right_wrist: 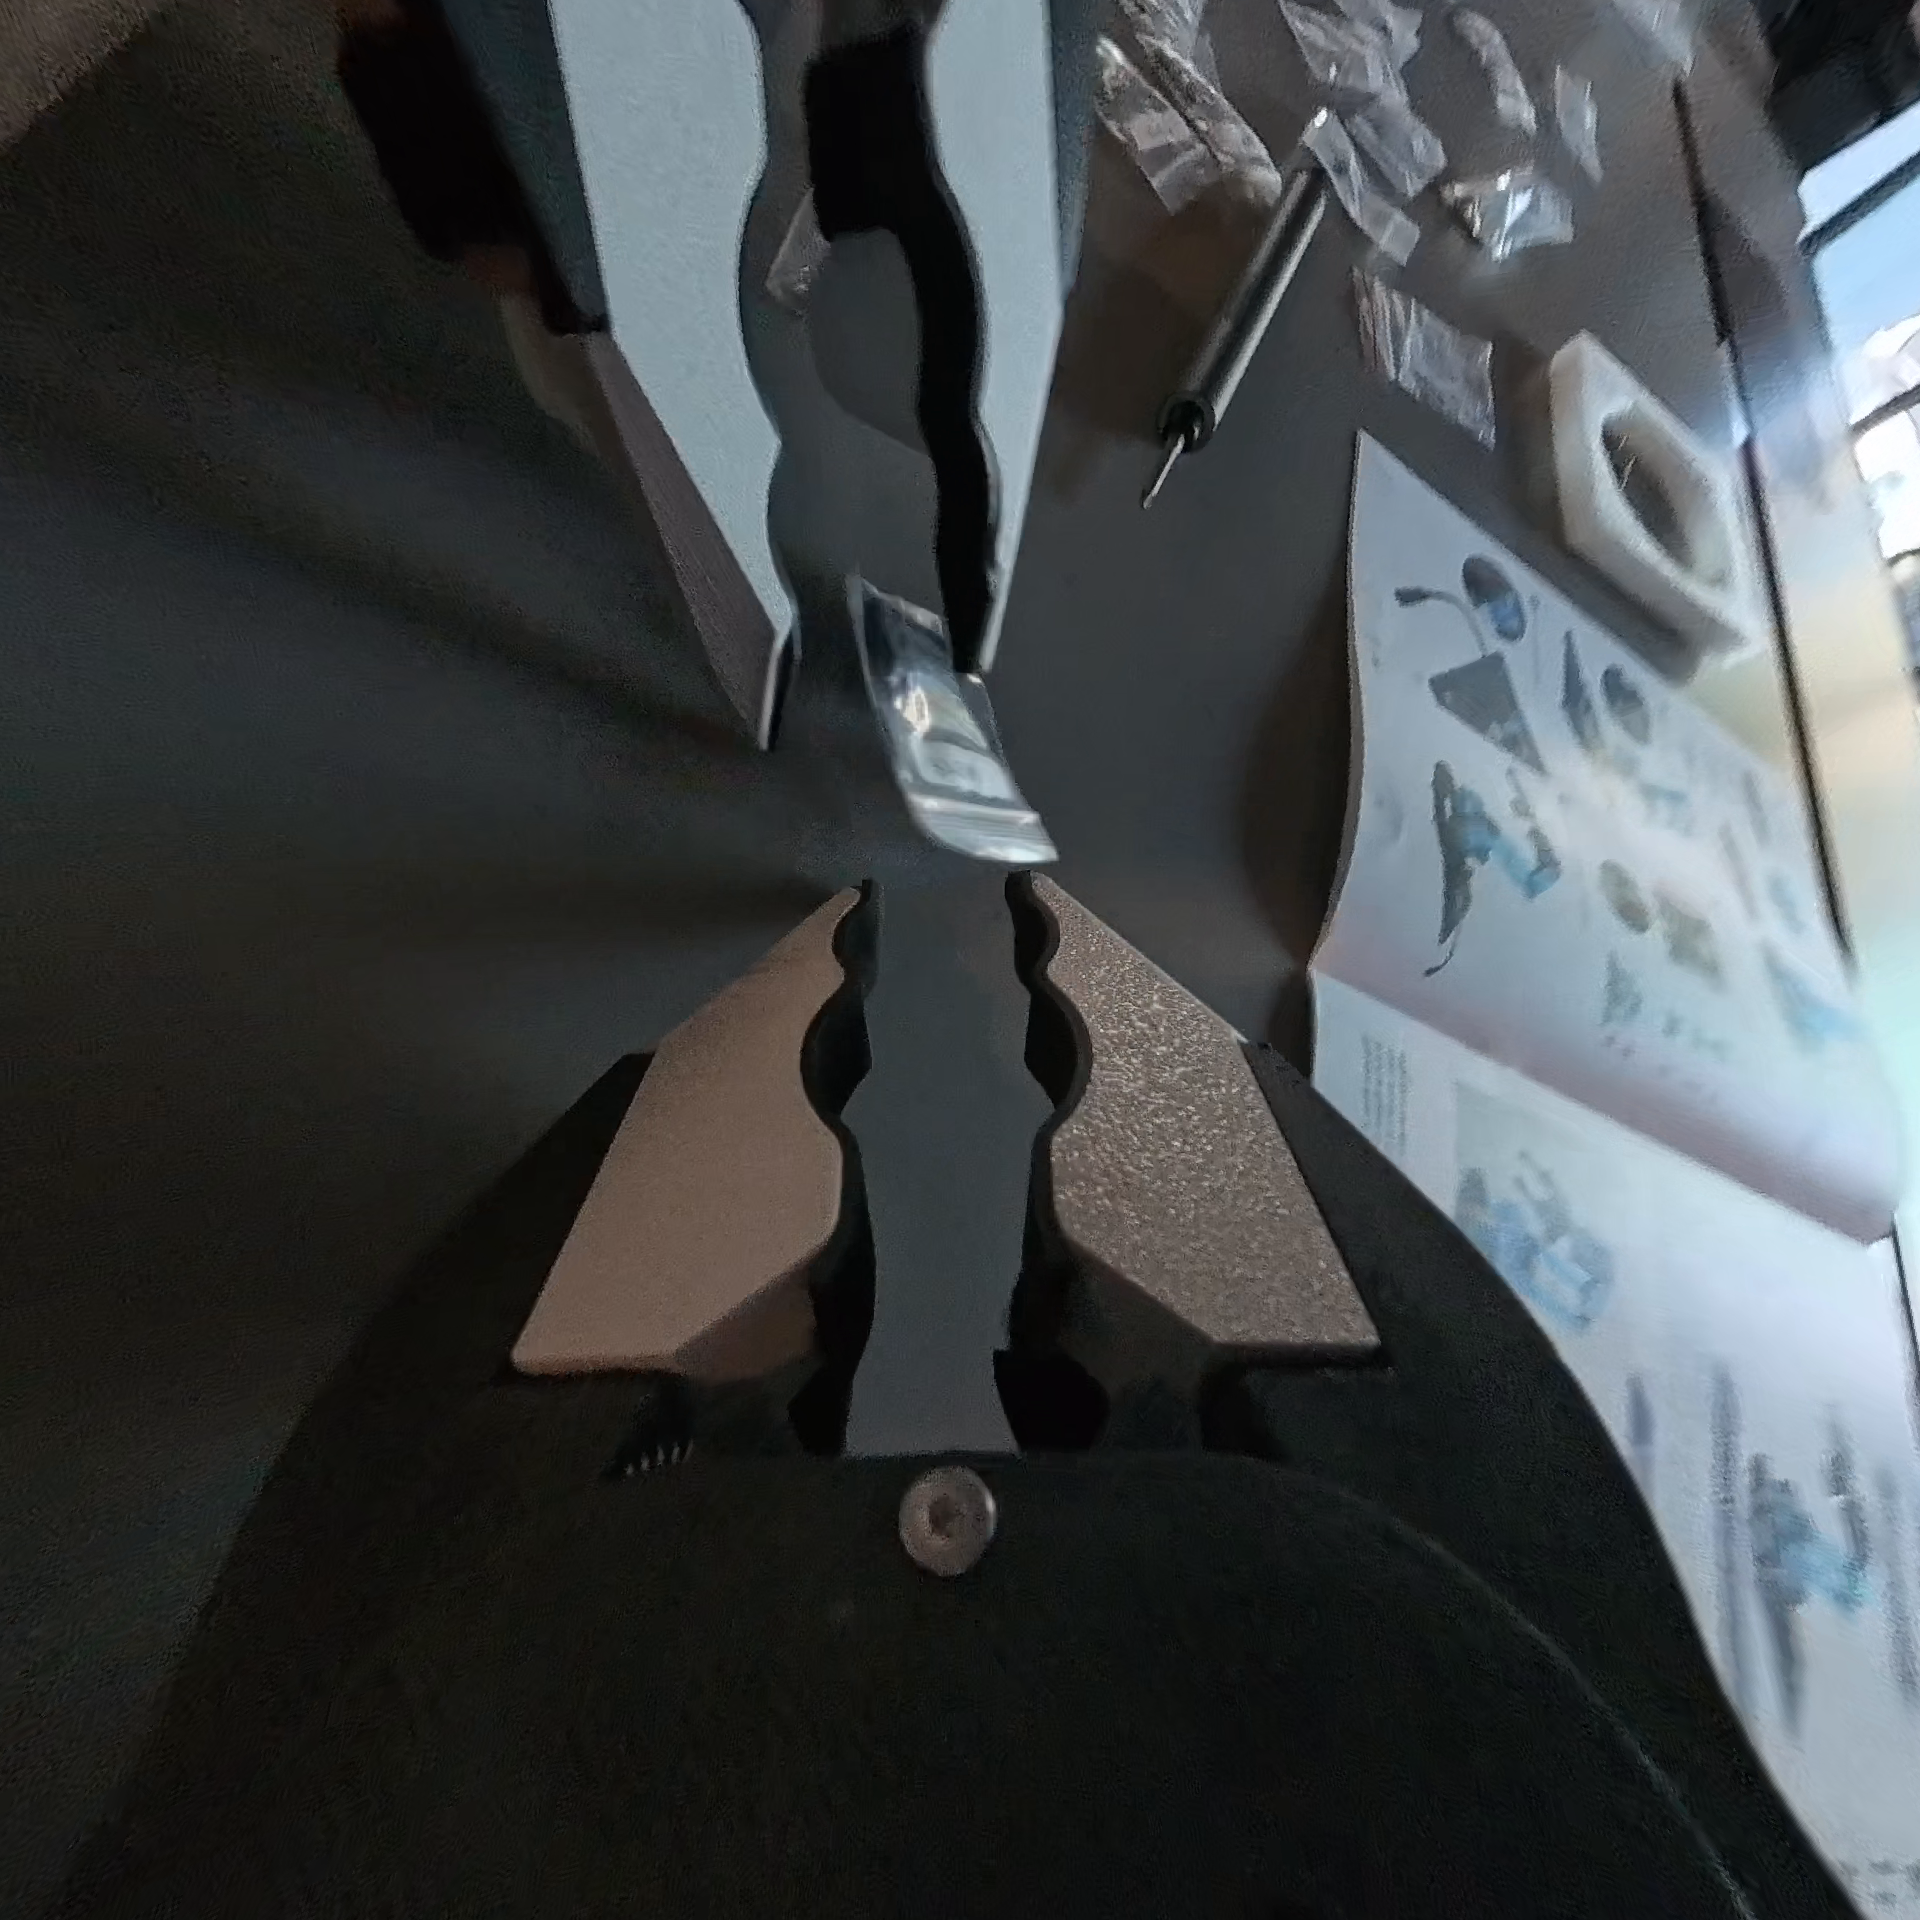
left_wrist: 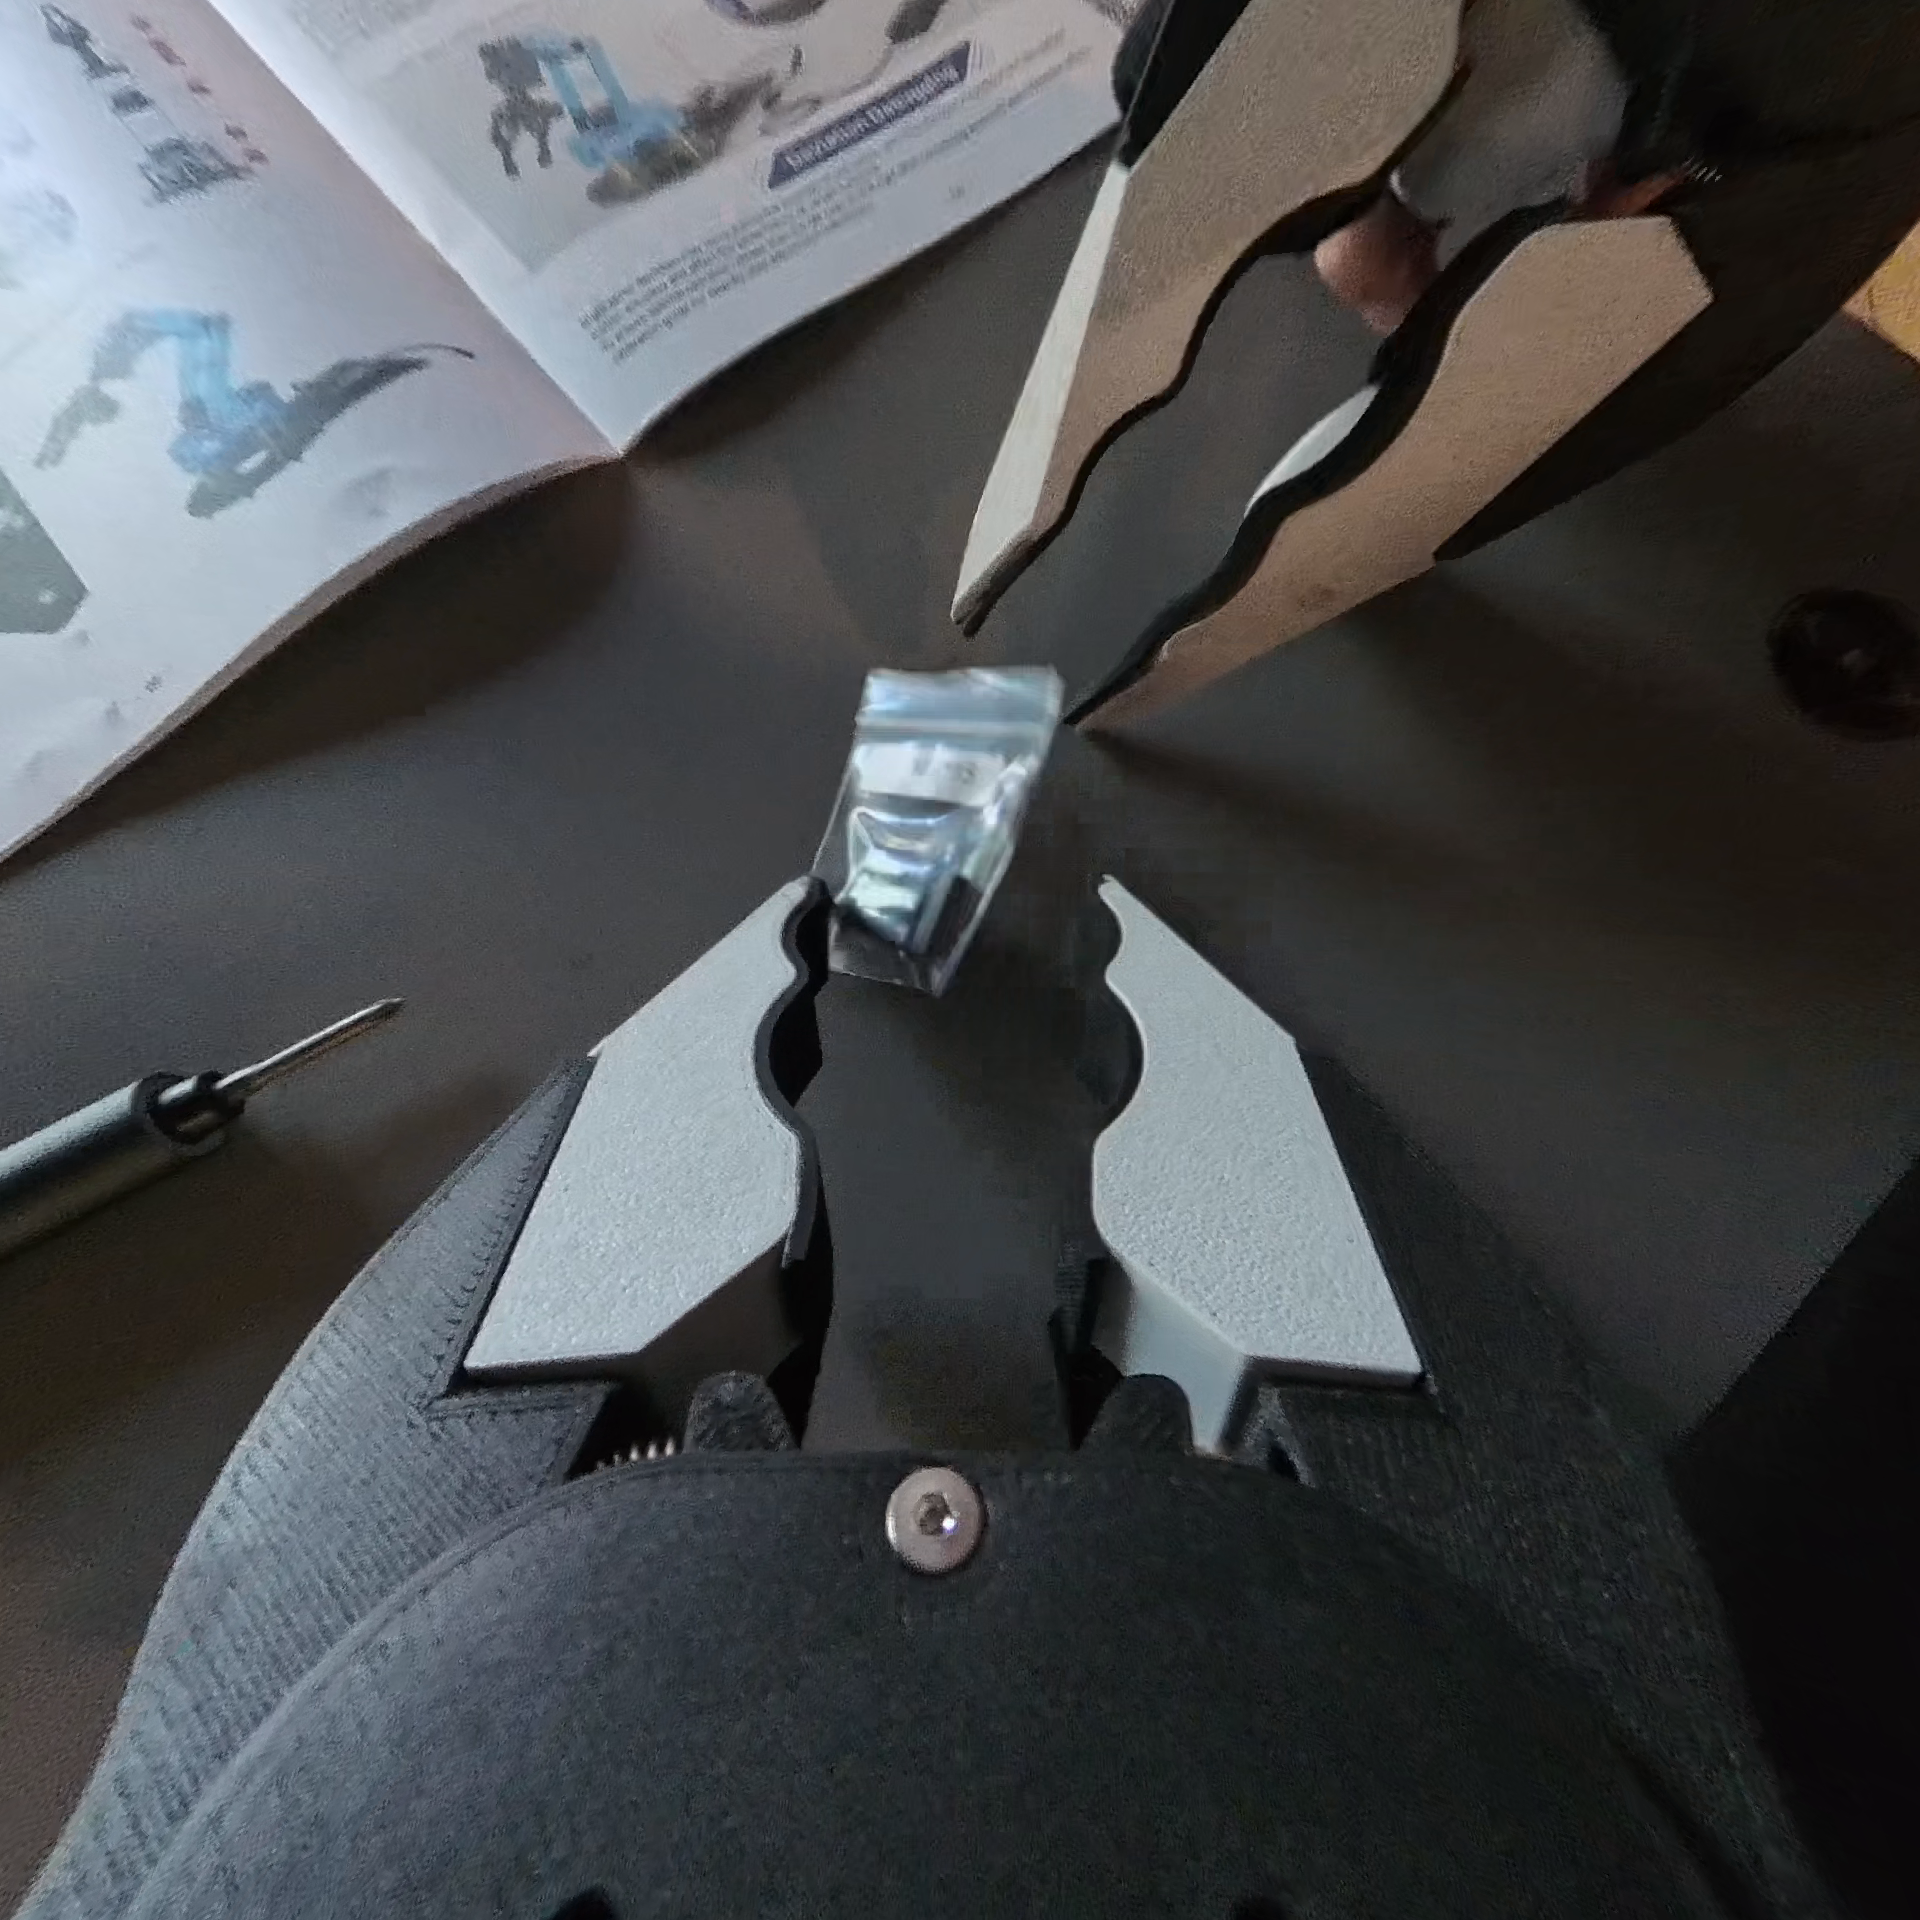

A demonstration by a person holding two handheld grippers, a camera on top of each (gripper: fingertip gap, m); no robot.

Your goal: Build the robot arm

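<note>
1. Left gripper (left_wrist: 961, 894): fingers spread, nothing pinched.
2. Bag (left_wrist: 935, 821) (small, clear, dark hardware inside): flat on table (left_wrist: 1351, 883), right at left fingertips, inside the gap but off-centre, hugging the left-hand finger (left_wrist: 665, 1122). Touching that tip or just short of it: can't tell.
3. Bag long axis: roughly in line with left fingers, zip end pointing away from them, toward right gripper (left_wrist: 1023, 670).
4. Right gripper (right_wrist: 940, 883): fingers parted, narrower gap than left, holding nothing. Bag (right_wrist: 951, 748) just ahead of its tips, slightly right of gap centre, lengthwise toward the far gripper.
5. Nearer one: left. Bag base already between its tips; right tips sit just off the zip end, apart.
6. Off to the side: screwdriver (left_wrist: 166, 1122) left of left fingers, well apart; open booklet (left_wrist: 312, 364) ahead-left.
</note>
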